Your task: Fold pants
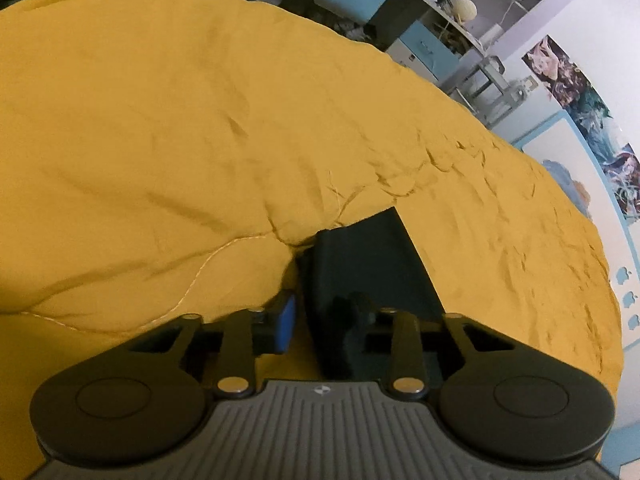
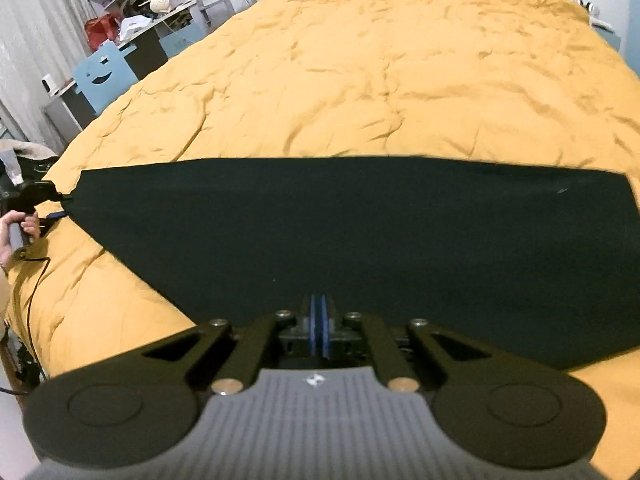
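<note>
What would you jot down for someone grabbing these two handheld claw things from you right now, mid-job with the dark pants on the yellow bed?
Left gripper: open, fingers either side of a pants edge, not clamped.
Right gripper: shut on the near pants edge.
Pants: spread as a dark panel across the yellow quilt; the far left corner sits at the left gripper.
Done: pants laid out, apparently folded lengthwise.
Left: close the left gripper, then probably carry both held ends over to fold the length.
</note>
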A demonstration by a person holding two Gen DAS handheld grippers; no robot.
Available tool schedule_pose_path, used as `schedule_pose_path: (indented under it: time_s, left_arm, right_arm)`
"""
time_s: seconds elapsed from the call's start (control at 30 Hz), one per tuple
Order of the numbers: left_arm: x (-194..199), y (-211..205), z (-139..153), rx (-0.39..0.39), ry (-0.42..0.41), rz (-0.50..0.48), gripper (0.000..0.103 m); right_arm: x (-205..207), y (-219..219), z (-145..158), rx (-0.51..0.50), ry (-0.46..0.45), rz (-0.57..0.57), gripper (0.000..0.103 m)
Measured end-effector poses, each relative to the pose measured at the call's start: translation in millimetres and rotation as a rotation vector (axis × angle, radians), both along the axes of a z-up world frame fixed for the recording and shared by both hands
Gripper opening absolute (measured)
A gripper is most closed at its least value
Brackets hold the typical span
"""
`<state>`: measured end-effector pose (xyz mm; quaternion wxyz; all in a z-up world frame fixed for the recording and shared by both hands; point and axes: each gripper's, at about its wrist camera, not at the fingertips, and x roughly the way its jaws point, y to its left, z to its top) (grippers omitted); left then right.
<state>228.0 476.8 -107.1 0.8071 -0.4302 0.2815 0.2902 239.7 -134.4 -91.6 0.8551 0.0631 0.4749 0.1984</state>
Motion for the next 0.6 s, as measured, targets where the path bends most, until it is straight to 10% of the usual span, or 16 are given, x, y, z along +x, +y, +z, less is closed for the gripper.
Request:
schedule_pose_path:
  time_s: [0.1, 0.3, 0.6]
  left_arm:
    - [-1, -4, 4, 0.054, 0.013, -0.005, 0.007]
    - [4, -42, 60, 0.264, -0.023, -0.067, 0.004]
    - [17, -226, 169, 0.755, -0.124, -0.366, 0.004]
  right_arm:
    - [-5, 10, -19, -0.017, 0.046, 0.032, 0.000]
    - [-3, 9, -34, -0.028, 0.061, 0.048, 0.000]
    - [-3, -45, -8, 0.055, -0.025, -0.051, 0.001]
